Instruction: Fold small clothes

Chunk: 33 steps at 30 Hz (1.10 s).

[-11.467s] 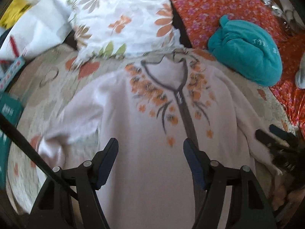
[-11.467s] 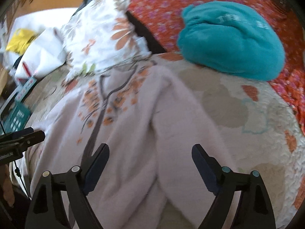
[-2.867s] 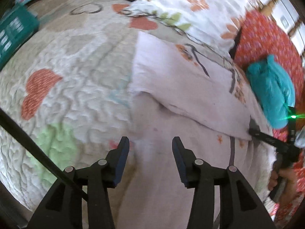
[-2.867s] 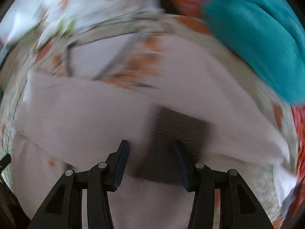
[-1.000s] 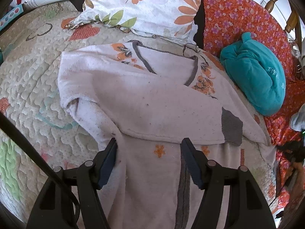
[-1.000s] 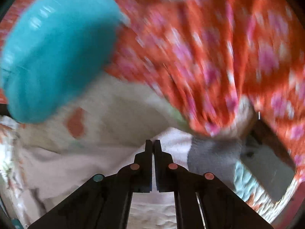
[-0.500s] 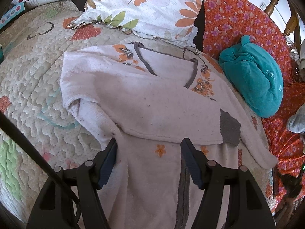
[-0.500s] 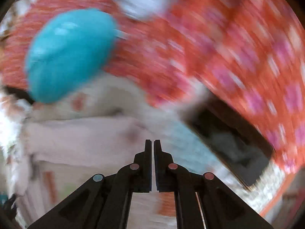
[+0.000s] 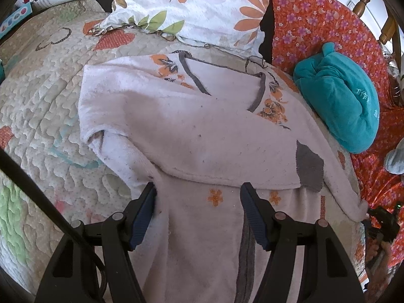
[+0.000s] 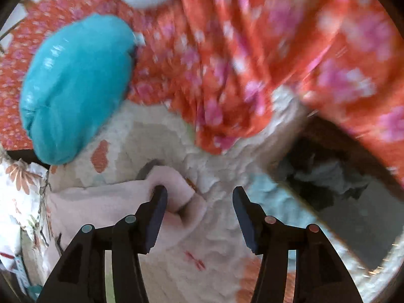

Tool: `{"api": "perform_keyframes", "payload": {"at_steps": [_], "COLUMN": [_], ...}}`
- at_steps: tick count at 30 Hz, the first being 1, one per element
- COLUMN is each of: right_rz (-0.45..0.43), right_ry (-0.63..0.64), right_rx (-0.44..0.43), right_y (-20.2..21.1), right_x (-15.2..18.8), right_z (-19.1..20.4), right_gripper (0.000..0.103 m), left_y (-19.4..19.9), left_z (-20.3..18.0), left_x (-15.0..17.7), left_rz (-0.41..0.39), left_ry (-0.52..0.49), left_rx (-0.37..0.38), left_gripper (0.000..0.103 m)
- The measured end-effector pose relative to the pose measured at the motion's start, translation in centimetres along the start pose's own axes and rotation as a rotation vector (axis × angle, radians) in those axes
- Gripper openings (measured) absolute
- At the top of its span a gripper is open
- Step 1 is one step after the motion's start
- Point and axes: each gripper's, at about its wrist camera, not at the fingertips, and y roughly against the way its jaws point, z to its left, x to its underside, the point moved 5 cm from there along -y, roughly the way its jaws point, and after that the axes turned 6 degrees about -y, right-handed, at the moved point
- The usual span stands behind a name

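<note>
A pale pink sweater (image 9: 202, 131) with orange flowers and grey trim lies face up on the quilt. One sleeve is folded across the chest, and its grey cuff (image 9: 309, 169) rests near the right side. My left gripper (image 9: 198, 190) hangs open over the lower body of the sweater, holding nothing. The other sleeve runs out to the right, where my right gripper (image 9: 381, 221) shows small at the edge. In the right wrist view my right gripper (image 10: 199, 190) has its jaws opening. The sleeve end (image 10: 174, 176) bunches against the left finger (image 10: 157, 202), with no pad pressing on it.
A folded teal garment (image 9: 338, 101) (image 10: 75, 85) sits on the orange floral blanket (image 9: 315, 25) (image 10: 252, 50) at the right. A flowered pillow (image 9: 202, 7) lies behind the collar. The quilt (image 9: 38, 101) spreads to the left. A dark gap (image 10: 328, 171) opens beside the bed edge.
My right gripper's jaws have parted from fully shut, and its view has swung down onto the sleeve end on the quilt. My left gripper has stayed still and open.
</note>
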Motion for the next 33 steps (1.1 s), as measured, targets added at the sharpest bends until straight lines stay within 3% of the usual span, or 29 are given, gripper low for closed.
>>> {"api": "perform_keyframes", "payload": {"at_steps": [1, 2, 4, 8, 11, 13, 14, 18, 23, 27, 30, 31, 32, 33], "right_rz": [0.019, 0.039, -0.049, -0.287, -0.423, -0.450, -0.431, -0.292, -0.127, -0.090, -0.129, -0.129, -0.106, -0.089], "right_ry": [-0.013, -0.023, 0.047, 0.259, 0.280, 0.253, 0.236, 0.112, -0.054, -0.126, -0.147, -0.142, -0.131, -0.132], "right_rx": [-0.014, -0.026, 0.007, 0.209, 0.301, 0.301, 0.283, 0.163, 0.003, -0.036, -0.068, -0.077, -0.115, -0.138], "right_y": [-0.4, -0.7, 1.2, 7.0, 9.9, 11.0, 11.0, 8.6, 4.0, 1.0, 0.8, 0.5, 0.0, -0.2], "right_x": [0.1, -0.1, -0.7, -1.1, -1.9, -2.4, -2.6, -2.0, 0.6, 1.3, 0.6, 0.3, 0.0, -0.2], "right_z": [0.0, 0.3, 1.8, 5.1, 5.4, 4.5, 3.8, 0.5, -2.3, -3.0, -2.4, -1.9, -1.2, -0.8], "right_gripper": [0.022, 0.010, 0.008, 0.005, 0.007, 0.007, 0.008, 0.031, 0.032, 0.044, 0.052, 0.052, 0.036, 0.007], "left_y": [-0.1, -0.1, -0.1, -0.3, -0.2, -0.1, -0.1, 0.0, 0.0, -0.2, -0.2, -0.2, -0.1, 0.1], "left_z": [0.0, 0.1, 0.0, -0.1, -0.1, 0.0, 0.1, 0.3, 0.3, 0.3, 0.3, 0.3, 0.4, 0.6], "left_x": [0.0, 0.0, 0.0, 0.0, 0.0, 0.1, 0.1, 0.1, 0.1, 0.1, 0.1, 0.1, 0.1, 0.0], "left_rz": [0.002, 0.004, 0.005, 0.010, 0.007, 0.004, 0.003, 0.002, 0.005, 0.006, 0.006, 0.005, 0.001, -0.008], "left_ry": [0.002, 0.003, 0.003, 0.011, 0.004, 0.000, 0.002, 0.017, 0.010, 0.013, 0.006, 0.001, -0.005, -0.011], "left_rx": [0.001, 0.001, 0.002, 0.004, 0.000, 0.000, 0.000, 0.007, 0.005, 0.002, -0.001, -0.001, -0.002, -0.007], "left_gripper": [0.065, 0.065, 0.065, 0.065, 0.065, 0.065, 0.065, 0.065, 0.065, 0.065, 0.065, 0.065, 0.065, 0.065]}}
